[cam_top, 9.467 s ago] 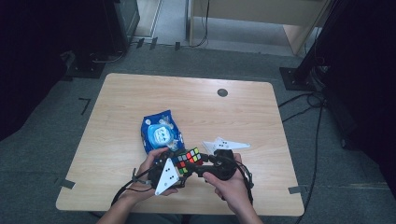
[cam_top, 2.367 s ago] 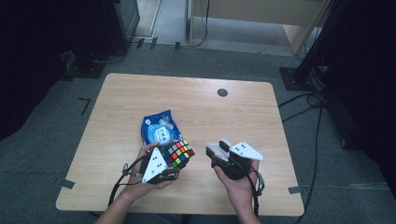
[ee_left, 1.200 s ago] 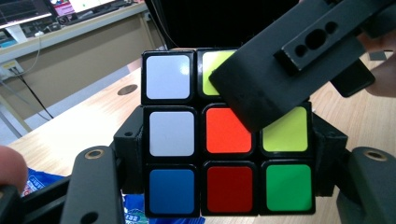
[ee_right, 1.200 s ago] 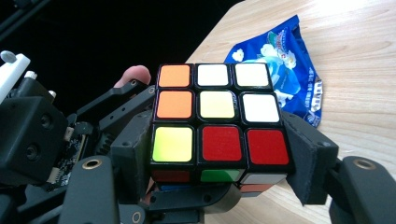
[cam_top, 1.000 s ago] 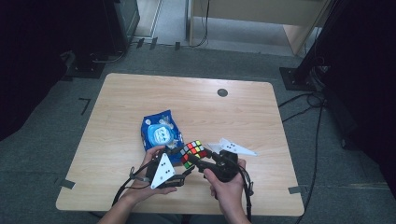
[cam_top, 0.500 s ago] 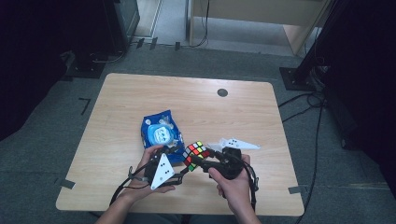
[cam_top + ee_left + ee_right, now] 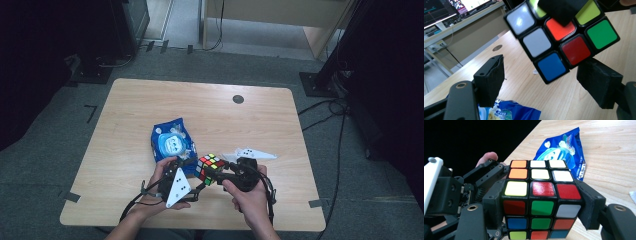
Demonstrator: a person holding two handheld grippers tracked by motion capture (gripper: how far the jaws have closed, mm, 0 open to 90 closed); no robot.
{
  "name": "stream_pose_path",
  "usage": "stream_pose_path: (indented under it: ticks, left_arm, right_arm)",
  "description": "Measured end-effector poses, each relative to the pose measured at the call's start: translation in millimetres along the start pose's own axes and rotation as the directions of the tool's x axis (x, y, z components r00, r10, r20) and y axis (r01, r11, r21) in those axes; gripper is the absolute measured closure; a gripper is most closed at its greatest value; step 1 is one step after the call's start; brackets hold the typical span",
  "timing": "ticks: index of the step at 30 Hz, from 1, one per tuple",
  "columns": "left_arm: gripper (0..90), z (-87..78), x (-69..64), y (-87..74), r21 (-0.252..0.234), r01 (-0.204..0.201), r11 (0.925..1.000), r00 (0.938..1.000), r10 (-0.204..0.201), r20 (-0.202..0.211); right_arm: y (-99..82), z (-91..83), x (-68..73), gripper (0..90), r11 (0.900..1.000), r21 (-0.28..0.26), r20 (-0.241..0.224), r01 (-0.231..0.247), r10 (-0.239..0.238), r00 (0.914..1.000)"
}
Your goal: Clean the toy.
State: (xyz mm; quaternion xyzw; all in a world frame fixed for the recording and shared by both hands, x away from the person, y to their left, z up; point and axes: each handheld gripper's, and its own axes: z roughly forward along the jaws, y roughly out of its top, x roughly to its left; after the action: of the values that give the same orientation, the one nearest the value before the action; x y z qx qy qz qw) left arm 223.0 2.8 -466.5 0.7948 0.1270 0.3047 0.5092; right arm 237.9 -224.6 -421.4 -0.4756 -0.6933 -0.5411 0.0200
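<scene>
A scrambled colour cube (image 7: 210, 166) hangs just above the table near its front edge, between the two hands. My right gripper (image 7: 221, 174) is shut on it: in the right gripper view both pads press the cube (image 7: 541, 202) on its left and right sides, inside my right gripper (image 7: 540, 190). My left gripper (image 7: 192, 172) faces it from the left. In the left gripper view the cube (image 7: 554, 42) has its lower corner between the jaws of my left gripper (image 7: 541, 63). Those jaws have just been opening, and neither pad touches the cube.
A blue snack bag (image 7: 172, 142) lies flat just behind the left hand. A round black grommet (image 7: 238, 99) sits in the wooden table (image 7: 150, 105) at the far middle. A small white scrap (image 7: 632, 195) lies right of the cube. Cables run over the floor at the right.
About two seconds ago the left gripper alone held the cube. The right gripper then came in and closed on it. The left jaws have now spread off the cube; both hands stay put.
</scene>
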Motion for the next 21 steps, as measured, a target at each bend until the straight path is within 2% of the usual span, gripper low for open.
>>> stream_pose_path:
  ticks: [5,8,10,14,17,21]
  left_arm:
    - [20.1,-0.1,-1.4,1.5,-0.004,-0.003,1.0,1.0,0.003,0.009]
    - [19.2,-0.6,-2.6,3.8,-0.016,-0.003,0.9999,0.9998,0.004,0.019]
    - [18.3,-0.6,-4.2,4.4,-0.013,-0.021,0.9997,0.9996,0.021,0.019]
    - [18.9,-1.0,-6.0,5.1,-0.028,-0.02,0.9994,0.9995,0.021,0.023]
    - [24.3,-1.3,-7.1,4.1,-0.029,-0.032,0.9991,0.9992,0.032,0.025]
    - [25.6,-0.6,-6.4,2.4,-0.019,-0.036,0.9992,0.9989,0.037,0.029]
  right_arm:
    - [-1.4,3.6,0.9,33.9,0.9998,0.021,0.003,0.008,-0.008,1.0]
    - [-4.8,10.1,3.6,34.3,0.9984,0.052,-0.004,0.02,-0.02,0.9998]
    - [-7.2,15.1,6.3,34.3,0.9969,0.071,-0.01,0.033,-0.032,0.9994]
    - [-10.7,22.0,10.0,34.4,0.9932,0.105,-0.019,0.049,-0.047,0.9987]
    - [-10.8,21.7,9.1,34.5,0.9945,0.096,-0.012,0.042,-0.041,0.9991]
    - [-8.2,16.4,5.0,34.5,0.9971,0.074,-0.002,0.019,-0.019,0.9998]
